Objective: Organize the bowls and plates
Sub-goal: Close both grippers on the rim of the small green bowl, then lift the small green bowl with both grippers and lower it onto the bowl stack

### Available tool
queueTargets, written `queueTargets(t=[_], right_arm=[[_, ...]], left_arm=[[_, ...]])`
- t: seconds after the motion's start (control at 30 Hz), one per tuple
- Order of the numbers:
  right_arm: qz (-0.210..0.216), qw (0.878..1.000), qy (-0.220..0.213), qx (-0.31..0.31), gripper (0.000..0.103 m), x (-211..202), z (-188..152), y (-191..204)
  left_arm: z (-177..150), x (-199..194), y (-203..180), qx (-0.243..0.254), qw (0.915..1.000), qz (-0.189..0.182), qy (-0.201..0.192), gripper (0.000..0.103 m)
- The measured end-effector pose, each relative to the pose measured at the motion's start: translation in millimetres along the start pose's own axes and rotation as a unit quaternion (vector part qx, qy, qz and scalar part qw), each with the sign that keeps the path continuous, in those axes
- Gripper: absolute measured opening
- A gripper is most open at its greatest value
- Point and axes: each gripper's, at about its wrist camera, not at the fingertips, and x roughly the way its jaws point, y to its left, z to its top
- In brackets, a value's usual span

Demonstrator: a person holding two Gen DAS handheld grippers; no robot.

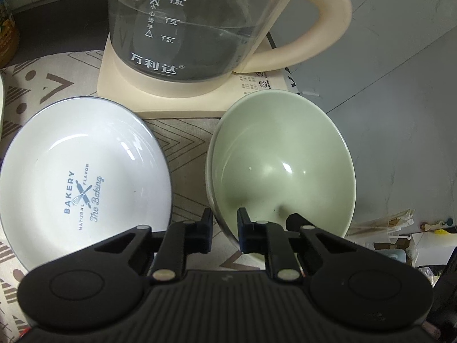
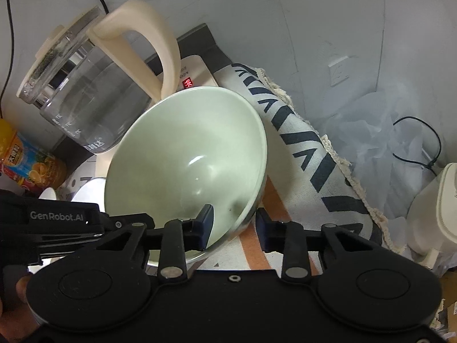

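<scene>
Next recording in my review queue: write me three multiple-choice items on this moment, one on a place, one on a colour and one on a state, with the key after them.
1. In the left wrist view, the white plate lies where relative to the green bowl?
A. to its left
B. stacked inside it
C. on top of the kettle

2. What colour is the kettle handle?
A. red
B. black
C. cream

3. How does the left claw stand at the green bowl?
A. both fingers inside it
B. one finger inside the rim, one outside
C. over the plate, clear of the bowl

Key: 1 A, since the plate and the bowl sit side by side on the patterned cloth; 2 C, since the handle matches the cream base; 3 B, since the rim passes between the fingers.
</scene>
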Motion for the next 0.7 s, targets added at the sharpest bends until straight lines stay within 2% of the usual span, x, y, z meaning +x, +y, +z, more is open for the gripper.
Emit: queueTargets(t=[0.1, 0.27, 0.7], right_arm=[[-0.010, 1.000, 0.004, 0.001, 0.024, -2, -1, 0], [-0.009, 1.000, 0.000, 0.012, 0.023, -11, -9, -1], [-0.017, 0.998, -0.057, 0.006, 0.023, -66, -30, 29]], left_arm=[[-3, -6, -1, 0.006, 1.0000, -0.002, -0.004, 0.014], [-12, -20, -2, 0.018, 0.9998, -0.008, -0.009, 0.014], [-34, -77, 9, 0.037, 0.9984, -0.024, -0.034, 0.014]])
